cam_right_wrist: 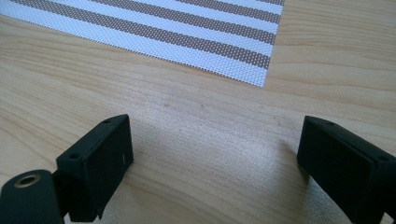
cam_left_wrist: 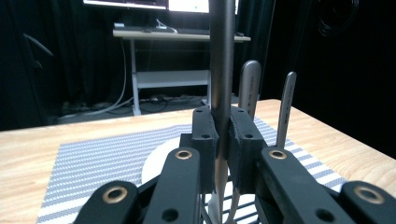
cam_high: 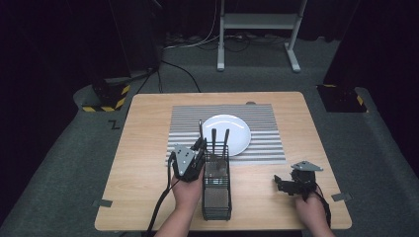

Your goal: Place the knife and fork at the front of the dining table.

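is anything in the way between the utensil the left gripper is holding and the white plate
Nothing visible. The left gripper is shut on the utensil handle, upright in the mesh caddy; the white plate lies just beyond. Two more handles stand beside it.

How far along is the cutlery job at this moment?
Nothing is laid out yet: the round white plate on the striped placemat is bare. In hand: the left tool is shut on one grey metal utensil handle in the black mesh caddy. Two handles wait; the right tool rests open.
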### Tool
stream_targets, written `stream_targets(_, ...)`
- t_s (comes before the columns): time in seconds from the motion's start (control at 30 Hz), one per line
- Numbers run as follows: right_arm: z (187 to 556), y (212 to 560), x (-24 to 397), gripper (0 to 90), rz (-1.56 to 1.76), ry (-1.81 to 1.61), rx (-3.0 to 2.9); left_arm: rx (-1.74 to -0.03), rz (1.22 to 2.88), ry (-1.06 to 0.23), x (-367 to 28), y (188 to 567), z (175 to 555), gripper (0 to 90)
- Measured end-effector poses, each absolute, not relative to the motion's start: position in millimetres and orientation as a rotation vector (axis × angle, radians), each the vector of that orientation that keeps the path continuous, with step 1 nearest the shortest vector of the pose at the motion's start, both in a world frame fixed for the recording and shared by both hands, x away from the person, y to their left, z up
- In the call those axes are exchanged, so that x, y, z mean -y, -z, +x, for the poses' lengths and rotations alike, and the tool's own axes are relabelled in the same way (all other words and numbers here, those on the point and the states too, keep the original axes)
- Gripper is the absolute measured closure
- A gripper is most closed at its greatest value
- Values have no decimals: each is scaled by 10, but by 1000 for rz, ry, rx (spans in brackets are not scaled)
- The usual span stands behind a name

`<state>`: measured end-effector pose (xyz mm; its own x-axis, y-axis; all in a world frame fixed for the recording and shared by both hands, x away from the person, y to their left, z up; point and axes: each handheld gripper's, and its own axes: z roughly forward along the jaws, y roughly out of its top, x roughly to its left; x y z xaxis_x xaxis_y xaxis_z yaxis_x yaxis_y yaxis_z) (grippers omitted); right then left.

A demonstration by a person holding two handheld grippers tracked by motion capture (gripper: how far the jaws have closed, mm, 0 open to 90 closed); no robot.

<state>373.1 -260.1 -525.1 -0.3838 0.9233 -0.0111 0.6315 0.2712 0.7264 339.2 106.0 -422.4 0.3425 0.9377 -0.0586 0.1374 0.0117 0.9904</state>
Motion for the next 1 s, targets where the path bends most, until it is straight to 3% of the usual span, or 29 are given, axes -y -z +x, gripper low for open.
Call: stream_targets(1.0,3728,5250,2602,102,1401,-898,-2115,-843,1331,-925,-1039,3764,3175,824)
